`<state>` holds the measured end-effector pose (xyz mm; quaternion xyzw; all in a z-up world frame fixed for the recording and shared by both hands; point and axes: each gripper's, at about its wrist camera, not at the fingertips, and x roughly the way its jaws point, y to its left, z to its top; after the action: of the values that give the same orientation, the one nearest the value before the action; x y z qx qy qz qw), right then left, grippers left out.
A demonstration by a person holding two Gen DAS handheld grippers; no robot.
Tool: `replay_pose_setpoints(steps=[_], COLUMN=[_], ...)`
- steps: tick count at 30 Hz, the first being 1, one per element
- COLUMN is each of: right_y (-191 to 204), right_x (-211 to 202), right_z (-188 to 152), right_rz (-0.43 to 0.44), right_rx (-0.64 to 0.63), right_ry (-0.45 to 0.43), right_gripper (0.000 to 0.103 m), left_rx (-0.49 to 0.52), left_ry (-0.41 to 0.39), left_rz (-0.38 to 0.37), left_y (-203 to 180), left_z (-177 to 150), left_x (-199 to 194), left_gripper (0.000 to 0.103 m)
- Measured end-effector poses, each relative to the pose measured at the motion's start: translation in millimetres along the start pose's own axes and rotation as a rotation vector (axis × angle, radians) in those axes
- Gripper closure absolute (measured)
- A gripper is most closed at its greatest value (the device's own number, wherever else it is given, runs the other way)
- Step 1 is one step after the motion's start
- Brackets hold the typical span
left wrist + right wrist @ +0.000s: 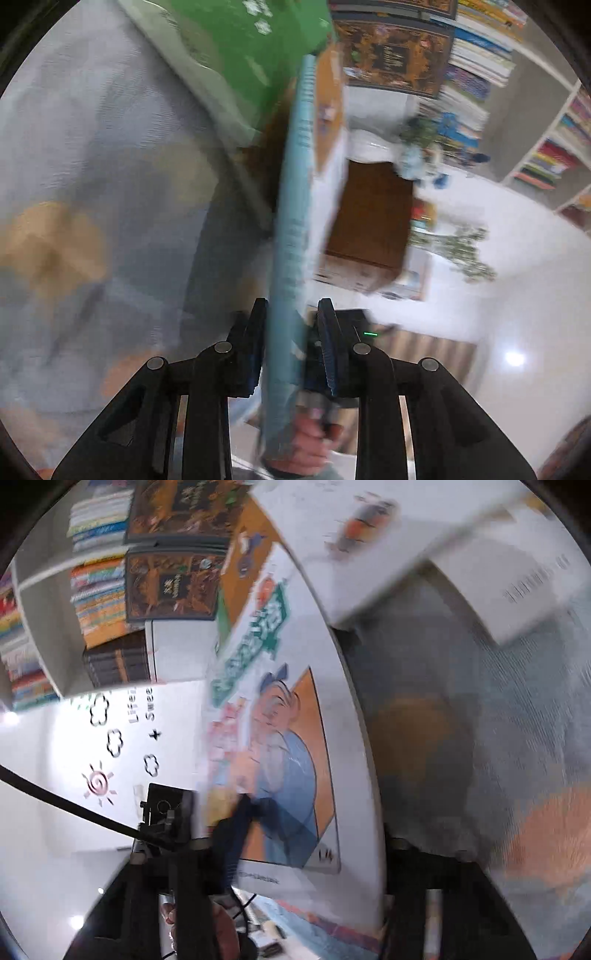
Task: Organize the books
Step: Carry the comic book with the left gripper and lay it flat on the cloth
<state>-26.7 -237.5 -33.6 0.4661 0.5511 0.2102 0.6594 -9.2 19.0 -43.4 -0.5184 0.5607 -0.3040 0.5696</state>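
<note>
My left gripper point(291, 317) is shut on a thin book with a teal spine point(295, 206), held edge-on and upright; its orange and white cover faces right. A green-covered book point(240, 48) leans behind it. My right gripper point(310, 834) is shut on a white picture book point(295, 738) whose cover shows a cartoon old man on orange; the left finger point(232, 834) presses on the cover, the right finger is hidden behind the book. A white book with a barcode point(517, 579) lies above it. Both views are blurred.
White shelves with rows of coloured books point(476, 62) and dark brown-covered books facing out point(170, 583) stand behind. A grey blurred fabric surface point(92, 184) fills the left. A white wall with cloud and sun drawings point(110, 738) is nearby. A brown cabinet point(373, 214) is beyond.
</note>
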Motion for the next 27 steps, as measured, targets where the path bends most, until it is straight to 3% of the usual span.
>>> replay_pose_setpoints(steps=[3, 6, 7, 10, 12, 15, 19, 27], right_y=[38, 78, 87, 107, 121, 126, 156, 227], right_x=[0, 11, 15, 19, 20, 12, 12, 73], right_z=[-5, -22, -27, -43, -54, -74, -91, -58], right_rz=[-0.24, -0.431, -0.481, -0.567, -0.605, -0.637, -0.647, -0.548], right_rx=[-0.248, -0.483, -0.534, -0.647, -0.715, -0.809, -0.847, -0.91], right_ry=[-0.01, -0.015, -0.019, -0.051, -0.083, -0.133, -0.216, -0.237], right_gripper=[0.072, 0.076, 0.077, 0.077, 0.077, 0.077, 0.076, 0.075], left_rx=[0.078, 0.261, 0.325, 0.454, 0.505, 0.563, 0.636, 0.669], left_ry=[-0.02, -0.043, -0.055, -0.082, -0.09, -0.099, -0.103, -0.237], left_rz=[0.215, 0.492, 0.552, 0.64, 0.635, 0.569, 0.528, 0.515], left_y=[-7, -29, -37, -53, -61, -72, -91, -105], left_z=[-8, -23, -29, -45, -50, -50, -41, 12], left_x=[-1, 11, 14, 17, 13, -1, -27, -125], left_gripper=[0.08, 0.079, 0.079, 0.08, 0.08, 0.08, 0.08, 0.08])
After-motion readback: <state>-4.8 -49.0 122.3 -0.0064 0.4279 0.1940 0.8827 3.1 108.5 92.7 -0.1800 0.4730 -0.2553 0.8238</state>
